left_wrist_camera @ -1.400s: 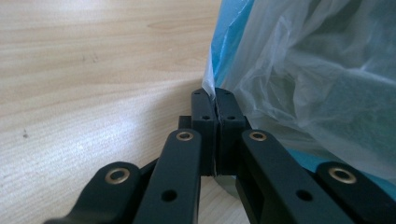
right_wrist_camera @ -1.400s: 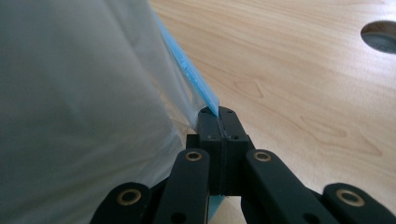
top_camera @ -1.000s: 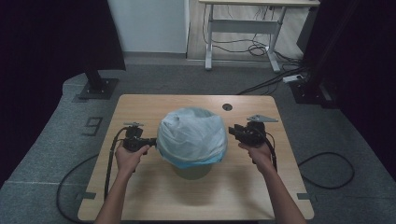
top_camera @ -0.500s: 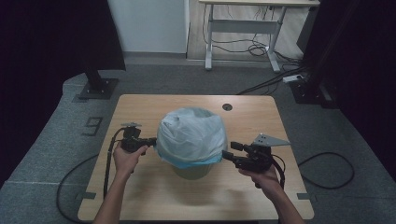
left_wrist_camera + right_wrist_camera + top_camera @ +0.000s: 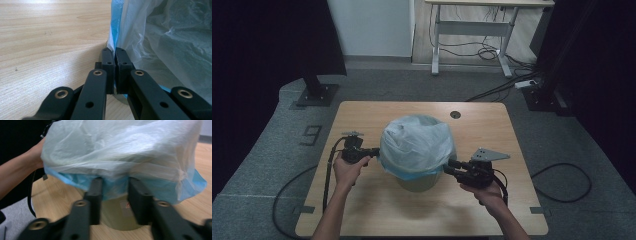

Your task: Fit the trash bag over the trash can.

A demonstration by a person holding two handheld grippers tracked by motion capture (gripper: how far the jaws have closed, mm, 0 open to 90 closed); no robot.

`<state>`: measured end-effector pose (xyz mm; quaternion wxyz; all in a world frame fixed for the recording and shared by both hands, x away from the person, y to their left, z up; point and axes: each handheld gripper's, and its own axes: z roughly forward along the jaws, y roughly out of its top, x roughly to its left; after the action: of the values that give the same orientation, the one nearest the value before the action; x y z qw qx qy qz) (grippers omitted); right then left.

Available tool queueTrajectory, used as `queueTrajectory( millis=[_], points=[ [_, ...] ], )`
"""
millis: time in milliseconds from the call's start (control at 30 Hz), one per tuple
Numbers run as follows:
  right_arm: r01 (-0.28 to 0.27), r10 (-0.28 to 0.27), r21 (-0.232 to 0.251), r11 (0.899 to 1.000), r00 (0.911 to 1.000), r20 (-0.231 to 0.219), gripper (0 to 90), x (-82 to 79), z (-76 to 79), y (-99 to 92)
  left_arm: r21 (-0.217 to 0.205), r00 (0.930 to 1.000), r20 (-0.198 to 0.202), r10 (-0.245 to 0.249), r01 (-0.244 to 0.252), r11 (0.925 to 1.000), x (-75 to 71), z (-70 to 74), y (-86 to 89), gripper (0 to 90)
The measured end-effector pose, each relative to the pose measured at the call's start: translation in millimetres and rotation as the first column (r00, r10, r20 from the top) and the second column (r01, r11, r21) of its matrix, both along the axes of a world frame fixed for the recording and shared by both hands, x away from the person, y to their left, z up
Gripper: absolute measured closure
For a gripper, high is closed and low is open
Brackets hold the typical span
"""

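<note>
A round bin (image 5: 416, 181) stands mid-table with a translucent white bag (image 5: 416, 142) draped over it, the bag's blue hem (image 5: 412, 172) hanging round the rim. My left gripper (image 5: 375, 151) is at the bag's left side, and in the left gripper view it (image 5: 115, 51) is shut on the blue hem (image 5: 114, 30). My right gripper (image 5: 448, 168) reaches in low from the right. In the right gripper view it (image 5: 115, 183) stands open with its tips at the hem (image 5: 117, 187), above the bin's wall (image 5: 117, 216).
The wooden table (image 5: 377, 120) has a small round hole (image 5: 455, 114) at the back. Cables (image 5: 328, 175) trail from both grippers off the table. A person's left forearm (image 5: 20, 175) lies beyond the bag. A desk frame (image 5: 472, 30) stands on the floor behind.
My right gripper has dropped toward the person and swung in to the bag's lower hem. The left gripper has stayed at the bag's left edge.
</note>
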<state>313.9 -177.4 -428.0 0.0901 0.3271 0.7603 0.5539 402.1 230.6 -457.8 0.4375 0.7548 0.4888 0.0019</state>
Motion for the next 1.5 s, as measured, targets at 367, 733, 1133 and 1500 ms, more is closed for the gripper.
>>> queueTrajectory(
  millis=[367,733,1133,1500],
  points=[
    [-0.008,0.009,-0.009,1.000,0.9982,0.060,89.0,-5.8,-4.7,-1.2,-0.001,1.0000,-0.004,-0.001,0.001,1.0000,-0.9,-1.8,-0.7,86.7],
    [-0.030,0.034,-0.095,0.995,0.9989,0.034,89.2,-8.1,-36.0,7.0,0.014,0.9999,-0.013,-0.001,0.002,0.9999,-1.9,-6.7,-0.6,86.9],
    [0.004,-0.005,-0.091,0.996,0.9999,-0.015,71.7,-5.5,-75.0,10.1,0.061,0.9994,-0.029,-0.018,0.020,0.9980,-3.3,-16.8,-7.5,86.5],
    [0.059,-0.059,-0.002,0.998,0.9975,0.039,46.5,-29.2,-33.3,-3.8,0.047,0.9994,-0.030,-0.017,0.019,0.9987,-4.0,-17.1,-9.6,86.2]
  ],
)
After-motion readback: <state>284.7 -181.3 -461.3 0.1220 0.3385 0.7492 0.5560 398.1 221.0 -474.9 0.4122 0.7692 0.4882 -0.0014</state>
